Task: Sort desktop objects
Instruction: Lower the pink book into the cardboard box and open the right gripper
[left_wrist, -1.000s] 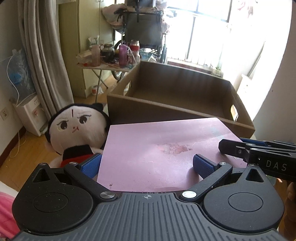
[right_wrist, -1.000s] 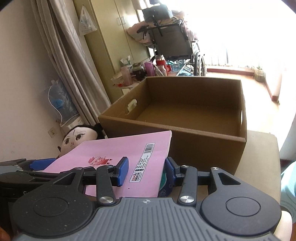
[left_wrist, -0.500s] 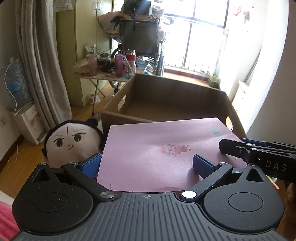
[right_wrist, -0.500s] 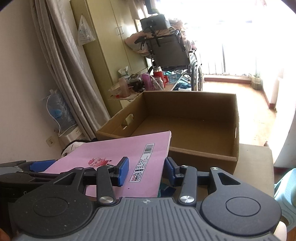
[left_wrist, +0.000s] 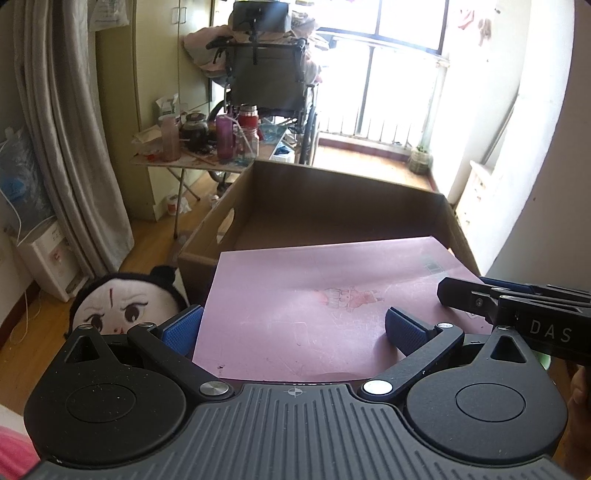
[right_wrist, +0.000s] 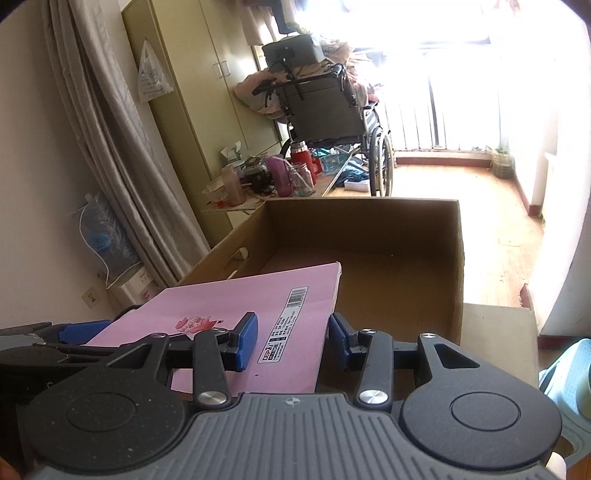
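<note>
A pink book (left_wrist: 332, 306) with a small cartoon print and a barcode label (right_wrist: 291, 317) hangs in the air between both grippers. My left gripper (left_wrist: 293, 326) holds its near left part, one blue pad against the left edge and the other on the cover. My right gripper (right_wrist: 291, 343) is shut on the book's right edge, one pad on the cover and one just past the edge; it also shows as the right gripper (left_wrist: 461, 291) at the far right. The book's far edge reaches over the near wall of an empty brown cardboard box (left_wrist: 332, 192) (right_wrist: 369, 229).
A plush doll (left_wrist: 114, 310) with black hair lies left of the box, below the book. A beige tabletop (right_wrist: 495, 332) shows right of the box. Beyond stand a folding table with bottles (left_wrist: 207, 147), a wheelchair (left_wrist: 266, 85) and a curtain (left_wrist: 74, 147).
Both grippers have risen with the pink book and moved toward the box. The box and doll sit lower in view, and more of the box's inside shows.
</note>
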